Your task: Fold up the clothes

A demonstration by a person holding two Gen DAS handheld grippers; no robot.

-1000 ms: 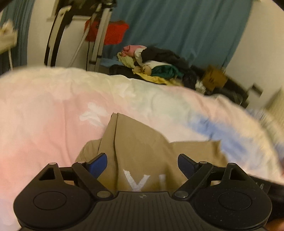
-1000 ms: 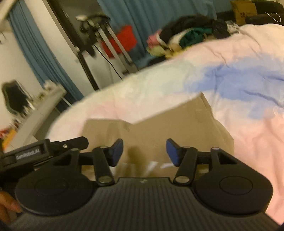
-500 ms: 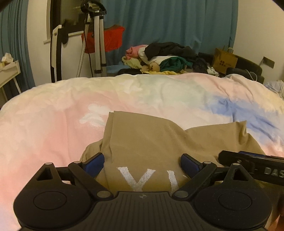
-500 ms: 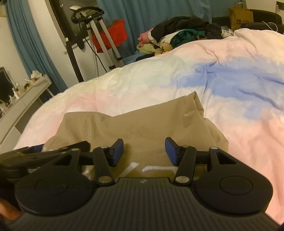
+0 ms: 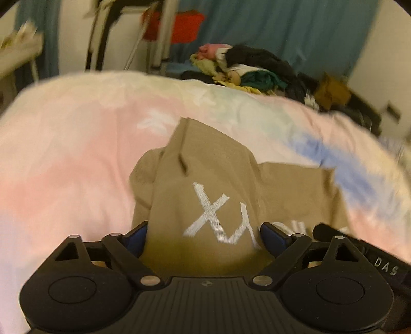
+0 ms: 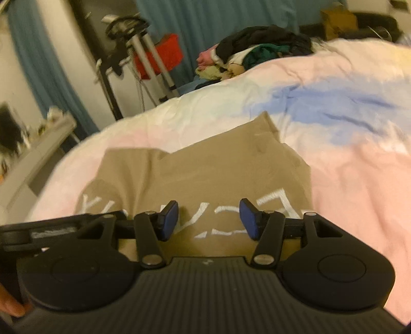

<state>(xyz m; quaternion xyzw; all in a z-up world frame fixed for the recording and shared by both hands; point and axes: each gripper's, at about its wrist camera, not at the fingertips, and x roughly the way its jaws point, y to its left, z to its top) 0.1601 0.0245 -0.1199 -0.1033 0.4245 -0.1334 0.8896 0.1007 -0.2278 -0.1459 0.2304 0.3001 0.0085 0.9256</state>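
A tan T-shirt (image 5: 213,179) with white embroidered lettering lies partly folded on a bed covered by a pastel duvet (image 5: 64,159) in pink, white and blue. In the left wrist view, the left gripper (image 5: 203,237) sits at 6 o'clock with its blue-padded fingers (image 5: 136,237) spread wide; the shirt fabric rises up between them, but whether the pads press on the cloth cannot be told. A folded flap of the shirt runs toward 12 o'clock, and a flatter part spreads toward 3 o'clock. The other tool's black body shows at 4 o'clock, close beside. In the right wrist view, the right gripper (image 6: 208,221) is at 6 o'clock, its blue pads (image 6: 169,218) well apart and holding nothing, hovering over the lettered area of the shirt (image 6: 205,169). The shirt's far corner points toward 1 o'clock, onto a blue patch of the duvet (image 6: 359,159). Beyond the bed, at 12 to 1 o'clock, a heap of mixed clothes (image 6: 257,51) sits before a teal curtain (image 6: 205,20). At 11 o'clock stand a metal frame (image 6: 143,59) and something red (image 6: 164,55). Both views are blurred.
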